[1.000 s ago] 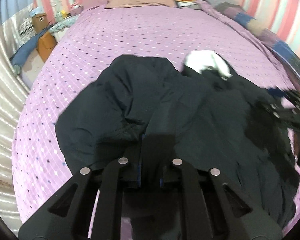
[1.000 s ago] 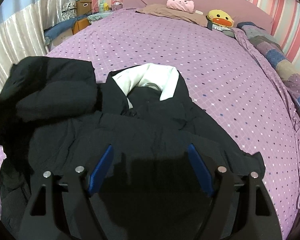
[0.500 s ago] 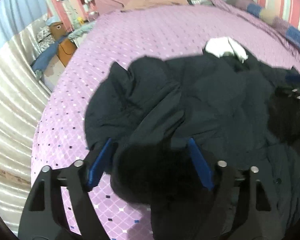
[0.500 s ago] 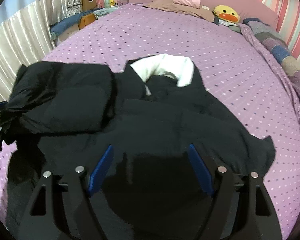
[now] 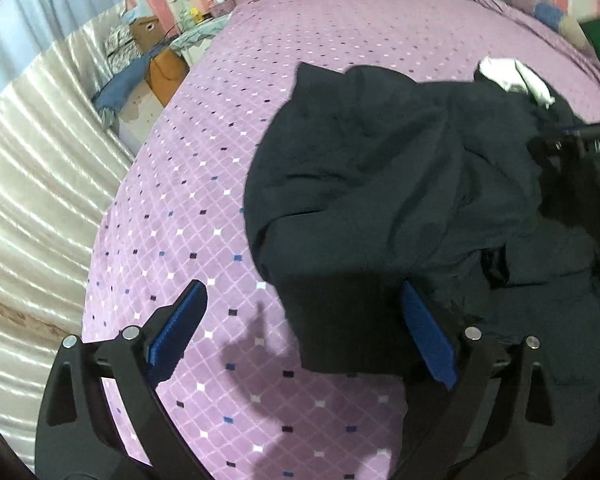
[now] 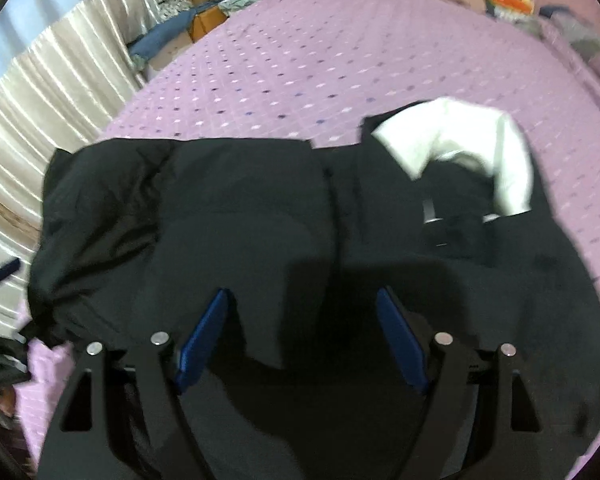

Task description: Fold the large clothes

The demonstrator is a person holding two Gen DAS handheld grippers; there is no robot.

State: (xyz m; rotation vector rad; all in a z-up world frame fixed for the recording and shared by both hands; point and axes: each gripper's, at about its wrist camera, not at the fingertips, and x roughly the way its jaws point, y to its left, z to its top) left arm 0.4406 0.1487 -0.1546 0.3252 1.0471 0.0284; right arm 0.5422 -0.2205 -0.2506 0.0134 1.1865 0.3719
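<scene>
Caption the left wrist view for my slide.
Open left tongs over a black coat on a purple bedspread.

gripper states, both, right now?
Left gripper: open, just opened, black jacket sleeve released.
Right gripper: open, closing over the jacket, pads not gripping yet.

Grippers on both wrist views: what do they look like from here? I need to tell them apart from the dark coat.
Left gripper and right gripper look alike: matte black angular finger frames with triangular cut-outs, round silver pivot pins, and ribbed blue pads on the inner faces. No cables or markings show on them, and no hand or sleeve is in view.
</scene>
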